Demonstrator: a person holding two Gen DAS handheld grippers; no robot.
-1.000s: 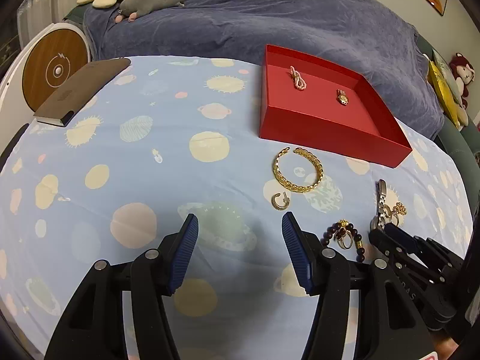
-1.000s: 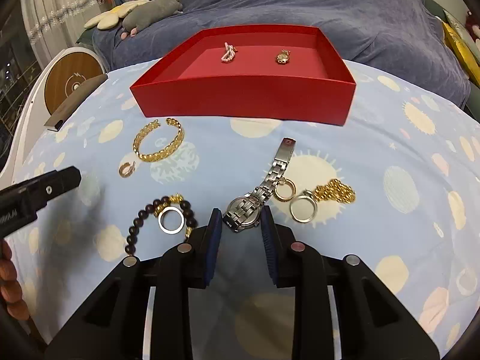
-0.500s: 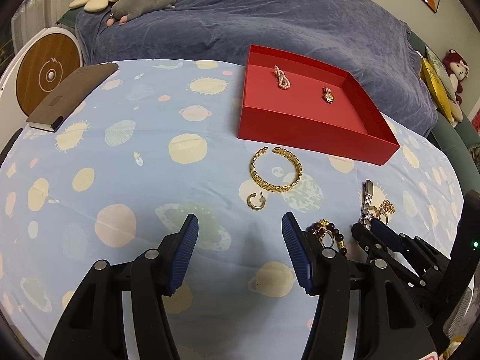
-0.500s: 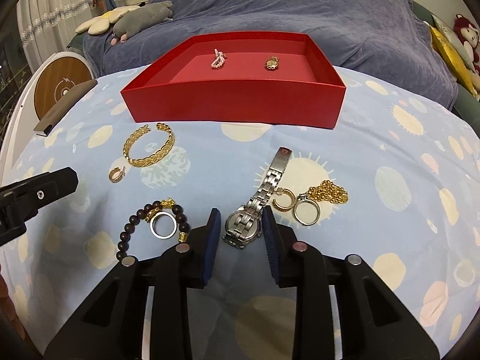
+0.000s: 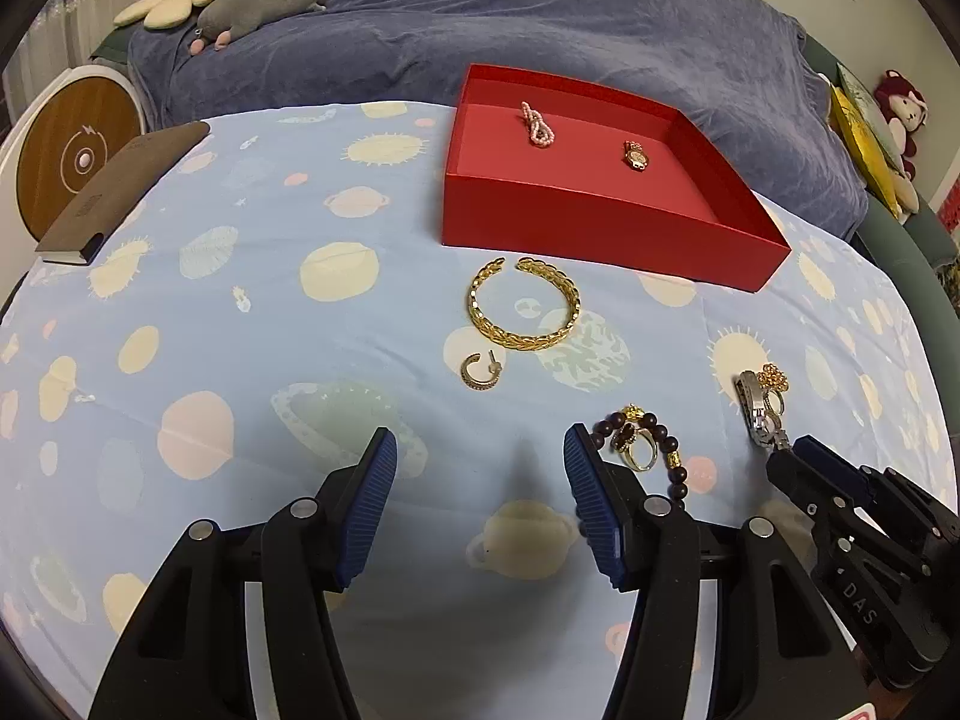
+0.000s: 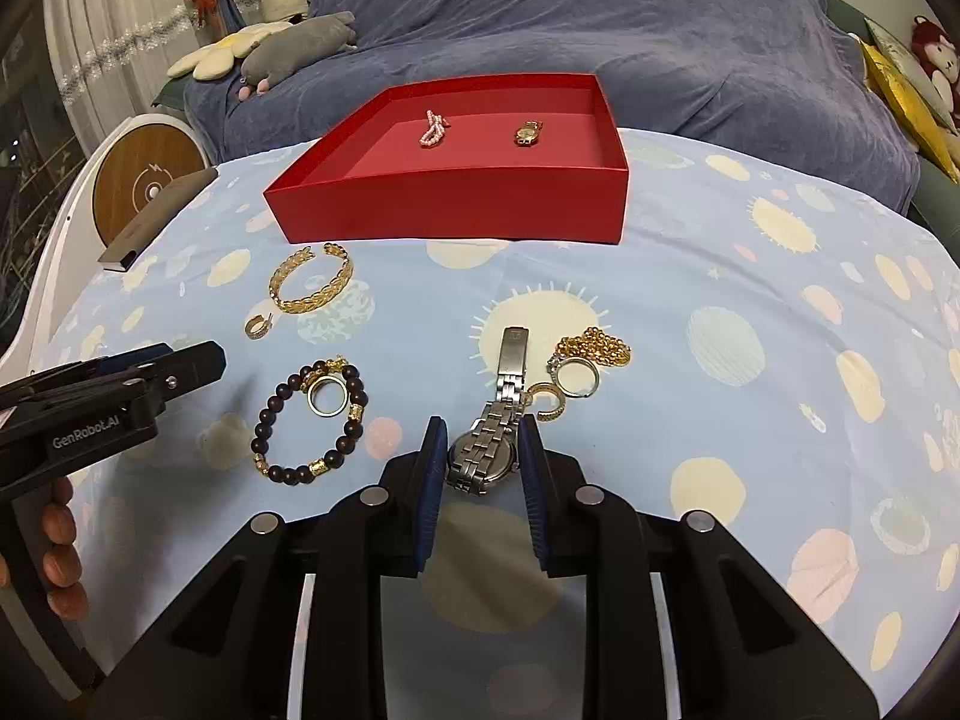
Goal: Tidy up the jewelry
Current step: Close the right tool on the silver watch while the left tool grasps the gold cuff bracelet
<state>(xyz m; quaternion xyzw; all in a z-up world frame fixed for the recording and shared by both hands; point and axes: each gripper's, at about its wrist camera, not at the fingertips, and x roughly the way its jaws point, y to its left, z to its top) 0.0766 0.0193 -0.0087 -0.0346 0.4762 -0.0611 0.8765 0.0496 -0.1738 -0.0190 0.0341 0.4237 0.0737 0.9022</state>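
Note:
A red box [image 6: 456, 207] [image 5: 600, 228] stands at the back of the cloth with a pink bead piece [image 6: 433, 128] and a small gold piece [image 6: 528, 132] inside. My right gripper [image 6: 483, 450] has its pads on either side of the silver watch [image 6: 487, 453], which lies on the cloth; the jaws are narrowly open around the watch case. My left gripper [image 5: 480, 468] is wide open and empty, above bare cloth near a small gold hoop [image 5: 480, 369]. A gold cuff bracelet [image 5: 525, 312], a dark bead bracelet with a ring [image 6: 312, 420], gold rings [image 6: 573, 378] and a gold chain [image 6: 597, 351] lie loose.
The table has a light blue planet-print cloth [image 5: 240, 330]. A brown notebook [image 5: 120, 192] lies at the far left edge beside a round wooden disc [image 5: 72, 162]. A blue-covered sofa with plush toys [image 6: 294, 48] stands behind the table.
My right gripper has moved forward so its pads now flank the watch case, and its jaws have opened a little. The left gripper has drawn back slightly and stays open.

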